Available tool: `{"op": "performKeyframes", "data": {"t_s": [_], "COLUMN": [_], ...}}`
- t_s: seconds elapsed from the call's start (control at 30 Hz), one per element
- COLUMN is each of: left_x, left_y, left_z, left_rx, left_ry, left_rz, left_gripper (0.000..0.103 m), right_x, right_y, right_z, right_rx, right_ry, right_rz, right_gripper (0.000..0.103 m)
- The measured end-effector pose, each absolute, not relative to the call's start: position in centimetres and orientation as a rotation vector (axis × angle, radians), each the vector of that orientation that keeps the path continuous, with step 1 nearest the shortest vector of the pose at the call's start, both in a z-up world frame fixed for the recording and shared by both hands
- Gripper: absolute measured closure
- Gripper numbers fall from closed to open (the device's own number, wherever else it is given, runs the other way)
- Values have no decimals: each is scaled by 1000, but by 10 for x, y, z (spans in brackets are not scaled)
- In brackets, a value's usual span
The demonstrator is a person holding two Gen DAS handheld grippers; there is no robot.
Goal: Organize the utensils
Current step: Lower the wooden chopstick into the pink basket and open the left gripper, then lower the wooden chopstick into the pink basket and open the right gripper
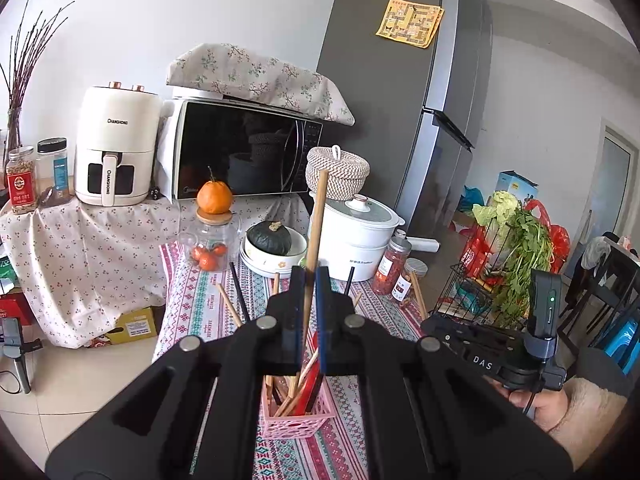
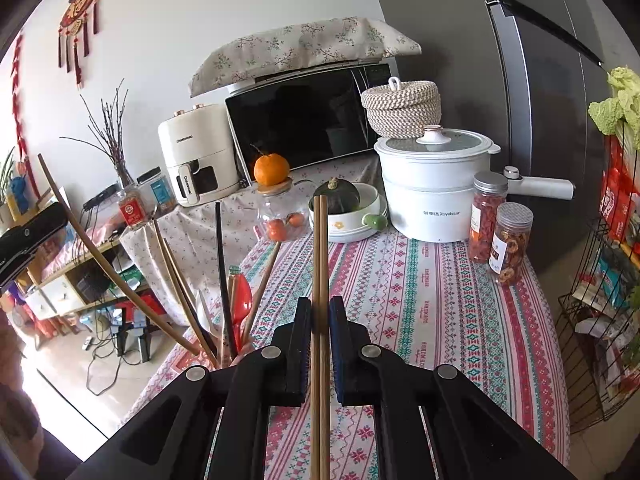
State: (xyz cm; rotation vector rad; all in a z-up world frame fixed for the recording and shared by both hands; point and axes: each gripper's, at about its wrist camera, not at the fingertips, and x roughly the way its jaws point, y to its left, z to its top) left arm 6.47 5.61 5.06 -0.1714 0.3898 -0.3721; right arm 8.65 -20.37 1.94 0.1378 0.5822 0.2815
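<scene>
My left gripper (image 1: 310, 276) is shut on a single wooden chopstick (image 1: 316, 220) that stands nearly upright above the pink slotted utensil basket (image 1: 294, 420). The basket sits on the patterned tablecloth and holds several wooden and black chopsticks and a red spoon (image 1: 308, 388). My right gripper (image 2: 320, 308) is shut on a pair of wooden chopsticks (image 2: 320, 248) that point forward over the table. In the right wrist view the basket's contents fan out at lower left: wooden chopsticks (image 2: 176, 280), a black chopstick (image 2: 222, 264) and the red spoon (image 2: 242, 300).
A white electric pot (image 2: 432, 188), two jars of dried food (image 2: 508, 240), a bowl holding a green squash (image 2: 344, 208), a glass jar topped by an orange (image 2: 276, 200), a microwave (image 1: 248, 152) and an air fryer (image 1: 116, 148) stand at the back. A wire rack with greens (image 1: 504, 272) is on the right.
</scene>
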Motion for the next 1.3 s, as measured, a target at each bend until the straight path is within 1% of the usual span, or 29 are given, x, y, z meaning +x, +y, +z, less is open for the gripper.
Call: {"op": "performKeyframes", "data": {"t_s": [0.27, 0.33, 0.4, 0.47, 0.53, 0.6, 0.63, 0.67, 0.7, 0.8, 0.93, 1.1, 1.3], "left_x": [93, 96, 96, 92, 88, 87, 86, 87, 87, 90, 92, 91, 93], "left_y": [56, 58, 62, 67, 69, 73, 75, 77, 80, 90, 105, 121, 131], "left_z": [16, 12, 12, 15, 19, 18, 17, 14, 10, -5, -22, -29, -33], "left_rx": [-154, -170, -199, -220, -215, -203, -201, -196, -189, -183, -215, -230, -245], "left_ry": [546, 579, 596, 602, 625, 661, 679, 706, 739, 828, 905, 930, 942], "left_rz": [-341, -337, -340, -335, -333, -314, -307, -297, -283, -253, -244, -223, -214], "left_gripper": [97, 85, 48, 35, 27, 15, 12, 5, 2, 2, 2, 2, 2], "right_x": [78, 74, 69, 63, 58, 55, 54, 54, 54, 57, 64, 72, 82], "right_y": [-192, -188, -183, -176, -168, -160, -154, -148, -142, -125, -116, -104, -85], "right_z": [26, 30, 36, 44, 52, 58, 60, 61, 62, 62, 57, 45, 27], "right_rx": [127, 130, 133, 145, 160, 185, 194, 198, 202, 216, 313, 362, 305], "right_ry": [535, 516, 487, 444, 398, 360, 339, 319, 299, 234, 160, 73, 25], "right_rz": [286, 290, 286, 281, 265, 246, 233, 220, 209, 132, 39, -49, -121], "right_gripper": [94, 94, 94, 94, 94, 94, 94, 94, 94, 94, 94, 94, 94]}}
